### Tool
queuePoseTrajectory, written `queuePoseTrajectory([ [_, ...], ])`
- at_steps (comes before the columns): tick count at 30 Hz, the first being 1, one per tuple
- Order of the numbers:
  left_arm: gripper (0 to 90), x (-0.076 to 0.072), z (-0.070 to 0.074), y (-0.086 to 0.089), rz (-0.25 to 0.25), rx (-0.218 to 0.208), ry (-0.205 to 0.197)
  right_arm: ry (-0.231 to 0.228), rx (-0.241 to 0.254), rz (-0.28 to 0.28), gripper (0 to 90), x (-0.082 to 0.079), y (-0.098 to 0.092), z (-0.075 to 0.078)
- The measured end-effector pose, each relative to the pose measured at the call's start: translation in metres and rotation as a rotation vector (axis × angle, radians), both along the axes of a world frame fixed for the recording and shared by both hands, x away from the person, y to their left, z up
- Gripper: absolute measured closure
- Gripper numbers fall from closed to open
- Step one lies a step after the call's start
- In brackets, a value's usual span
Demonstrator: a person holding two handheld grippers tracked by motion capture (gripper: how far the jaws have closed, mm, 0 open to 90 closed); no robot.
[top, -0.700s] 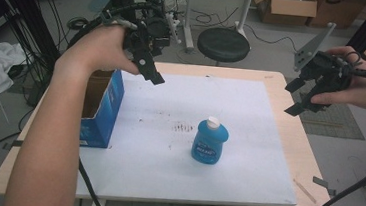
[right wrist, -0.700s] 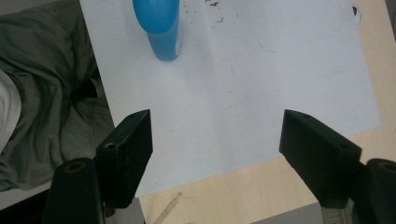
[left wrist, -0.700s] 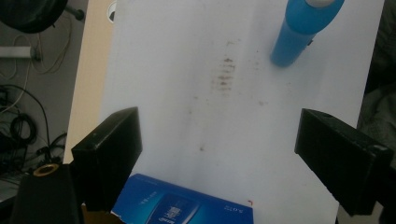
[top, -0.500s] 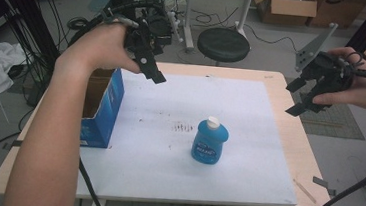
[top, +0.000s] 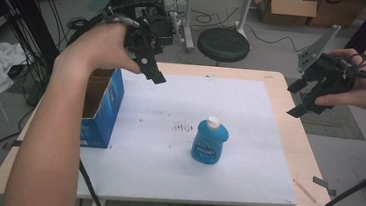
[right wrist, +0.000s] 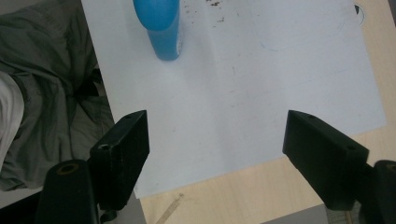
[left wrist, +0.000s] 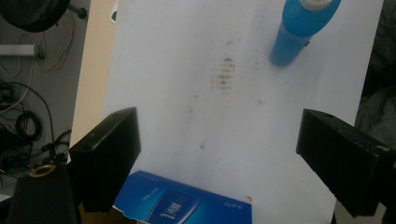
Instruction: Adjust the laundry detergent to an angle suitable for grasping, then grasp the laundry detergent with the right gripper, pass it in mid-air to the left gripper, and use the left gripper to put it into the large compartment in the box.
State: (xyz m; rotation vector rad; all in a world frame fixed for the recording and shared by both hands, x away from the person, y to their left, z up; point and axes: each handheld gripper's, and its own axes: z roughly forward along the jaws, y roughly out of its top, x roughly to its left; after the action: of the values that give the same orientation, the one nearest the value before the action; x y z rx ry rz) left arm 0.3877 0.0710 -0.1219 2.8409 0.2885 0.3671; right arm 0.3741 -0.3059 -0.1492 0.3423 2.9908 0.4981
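Bottle [top: 209,141] in blue, white cap on top, stands upright near the middle of the white sheet [top: 250,114] that covers the table [top: 288,142], touched by nothing. Both grippers hang in the air well apart from it, one to each side, as if framing it before either commits.

Up at the far left, the left gripper [top: 151,70] hovers over the sheet's corner, just beyond the open blue box [top: 101,111] that sits at the table's left edge. Its jaws stand wide apart with only bare sheet between them in the left gripper view, where the bottle [left wrist: 301,28] shows farther off and the box flap [left wrist: 182,200] lies close below. From that spot it looks free to go either to the box or to the bottle.

Off the right edge, the right gripper [top: 304,98] is held out past the table, jaws likewise spread and empty. The right gripper view looks down across the near right corner, with the bottle [right wrist: 161,28] at the top. It seems angled toward the bottle, though from this height I can't be sure.

I'd guess the box gapes upward to receive the bottle; the bottle's clear surroundings leave room for jaws on either flank.
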Motion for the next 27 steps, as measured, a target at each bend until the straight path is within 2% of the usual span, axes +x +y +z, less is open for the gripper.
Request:
queuePoseTrajectory([
  [7,14.6,-0.003,0.000,-0.002,-0.007,0.000,0.001,-0.010,0.039,-0.024,20.2,-0.002,-0.007,-0.003],
  [10,12.4,-0.003,0.001,-0.002,0.004,-0.018,0.004,-0.023,0.076,-0.037,17.8,-0.003,-0.013,-0.003],
  [12,12.3,-0.003,0.001,-0.002,0.002,-0.011,0.001,-0.023,0.112,-0.046,17.9,-0.003,-0.018,-0.002],
  [18,12.3,-0.005,-0.001,-0.003,0.001,-0.014,0.000,-0.034,0.164,-0.065,16.6,-0.006,-0.029,-0.002],
  [20,12.7,-0.006,-0.002,-0.004,-0.001,-0.005,0.007,-0.037,0.193,-0.057,16.4,-0.009,-0.032,-0.002],
  [27,12.5,-0.008,-0.005,-0.005,0.005,0.003,0.012,-0.064,0.244,-0.051,16.1,-0.020,-0.040,-0.010],
])
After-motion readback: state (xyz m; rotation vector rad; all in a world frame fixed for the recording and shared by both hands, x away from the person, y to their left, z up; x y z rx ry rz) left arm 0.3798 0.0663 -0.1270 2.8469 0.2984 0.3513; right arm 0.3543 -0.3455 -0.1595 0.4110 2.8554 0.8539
